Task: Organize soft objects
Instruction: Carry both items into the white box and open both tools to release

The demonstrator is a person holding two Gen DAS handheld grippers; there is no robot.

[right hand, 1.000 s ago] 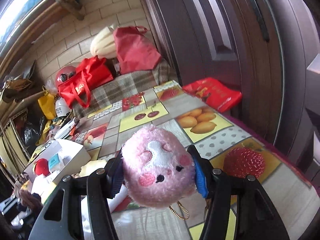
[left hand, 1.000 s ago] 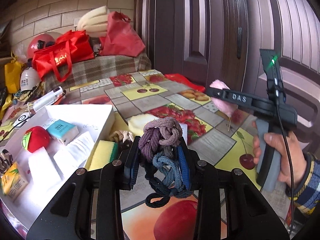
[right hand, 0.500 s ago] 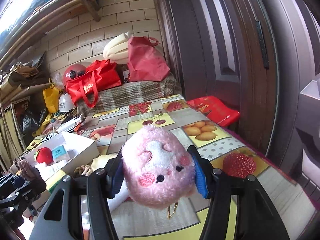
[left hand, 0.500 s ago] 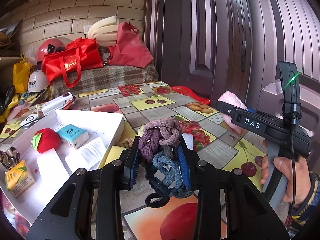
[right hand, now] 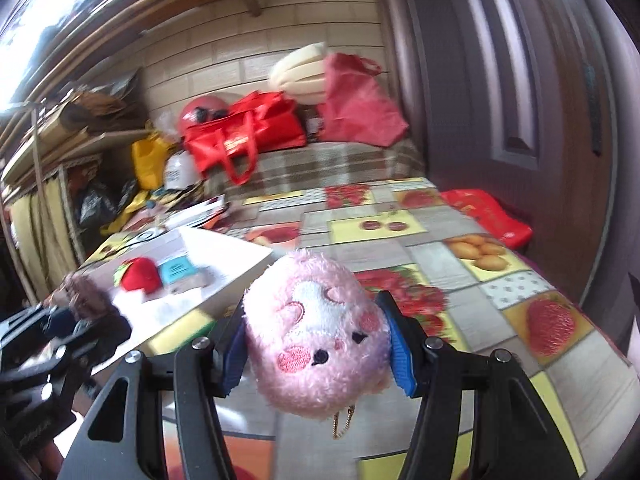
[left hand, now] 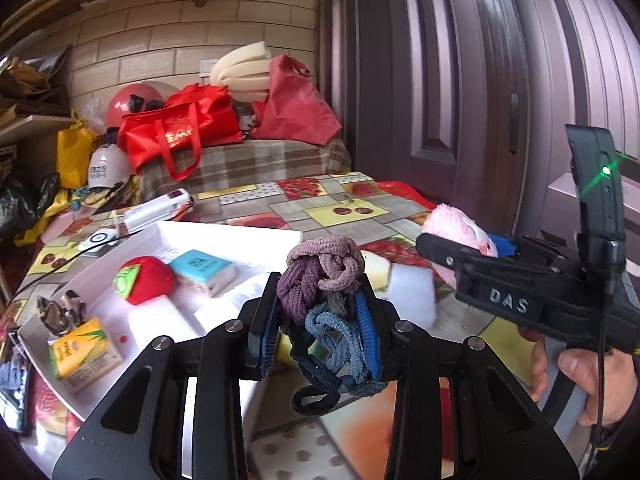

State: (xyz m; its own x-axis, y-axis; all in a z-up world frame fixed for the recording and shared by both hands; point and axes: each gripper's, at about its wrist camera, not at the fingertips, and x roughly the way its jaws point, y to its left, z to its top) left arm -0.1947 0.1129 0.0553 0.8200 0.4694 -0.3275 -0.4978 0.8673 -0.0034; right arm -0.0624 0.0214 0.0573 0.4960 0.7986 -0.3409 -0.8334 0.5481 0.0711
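Observation:
My left gripper [left hand: 318,320] is shut on a bundle of hair ties [left hand: 324,300], purple, mauve and blue, held above the table. My right gripper [right hand: 316,340] is shut on a pink plush toy [right hand: 316,332] with a small gold chain hanging under it. The same plush toy [left hand: 456,226] shows at the right in the left wrist view, with a hand on the right gripper's handle. A white tray [left hand: 240,236] lies on the left. It holds a red plush strawberry [left hand: 146,280], a blue tissue pack [left hand: 202,272], a yellow tissue pack [left hand: 82,354] and white foam pieces [left hand: 160,320].
The table wears a fruit-patterned cloth [right hand: 460,272]. White foam blocks [left hand: 408,292] and a yellow sponge [right hand: 184,332] lie beside the tray. Red bags [left hand: 180,128], a helmet and clutter sit on a checked bench at the back. A dark door [left hand: 440,80] stands on the right.
Both grippers have swung left toward the white tray, still holding their loads. The right gripper has rolled level and come closer beside the left one. The tray now sits nearer the middle of both views.

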